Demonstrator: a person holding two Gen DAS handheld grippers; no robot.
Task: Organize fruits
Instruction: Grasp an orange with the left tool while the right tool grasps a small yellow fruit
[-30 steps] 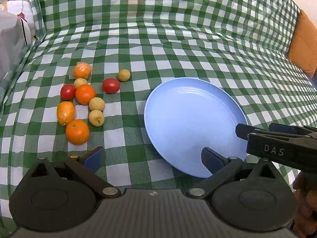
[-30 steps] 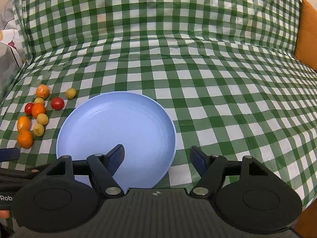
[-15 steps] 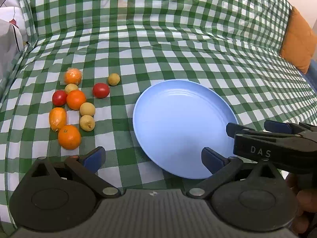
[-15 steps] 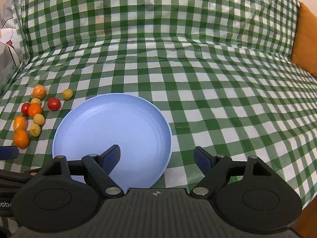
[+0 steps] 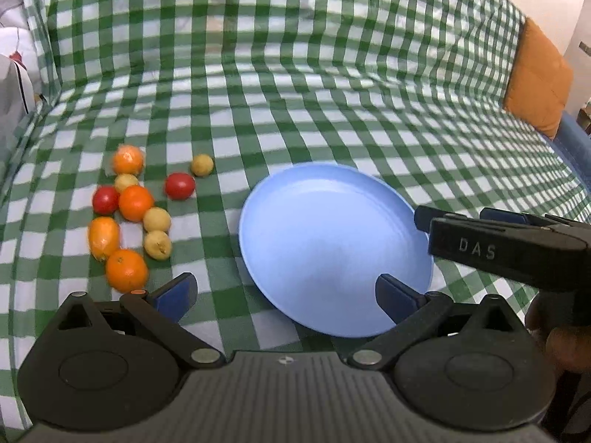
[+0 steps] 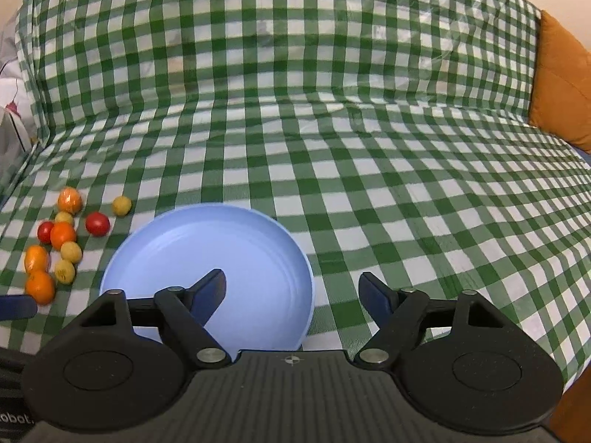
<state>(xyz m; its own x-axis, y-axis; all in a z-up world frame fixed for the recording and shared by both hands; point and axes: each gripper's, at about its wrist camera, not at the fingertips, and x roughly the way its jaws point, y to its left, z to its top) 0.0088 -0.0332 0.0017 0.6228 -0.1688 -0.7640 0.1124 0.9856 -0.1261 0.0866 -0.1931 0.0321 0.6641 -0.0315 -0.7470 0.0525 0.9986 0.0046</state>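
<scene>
A light blue plate [image 5: 325, 236] lies bare on the green checked cloth. Left of it lies a cluster of several fruits: an orange [image 5: 126, 270], a red tomato [image 5: 180, 185], and a small yellow fruit [image 5: 202, 165]. My left gripper [image 5: 284, 291] is open, hovering over the plate's near left rim. My right gripper [image 6: 291, 288] has its jaws closing, and they press on nothing. The plate's [image 6: 207, 243] right rim shows between its fingers. In the left wrist view the right gripper [image 5: 450, 215] hangs over that rim. The fruits [image 6: 62, 234] lie far to its left.
The checked cloth [image 6: 332, 147] rises into a backrest behind. An orange cushion [image 5: 539, 77] leans at the far right. White patterned fabric [image 5: 11, 74] lies at the left edge. A person's hand [image 5: 565, 339] holds the right gripper's handle.
The right gripper's fingers spread a little wider, then drew back in. Both views tipped slightly, so the plate and fruits sit a bit lower in frame. Nothing was touched.
</scene>
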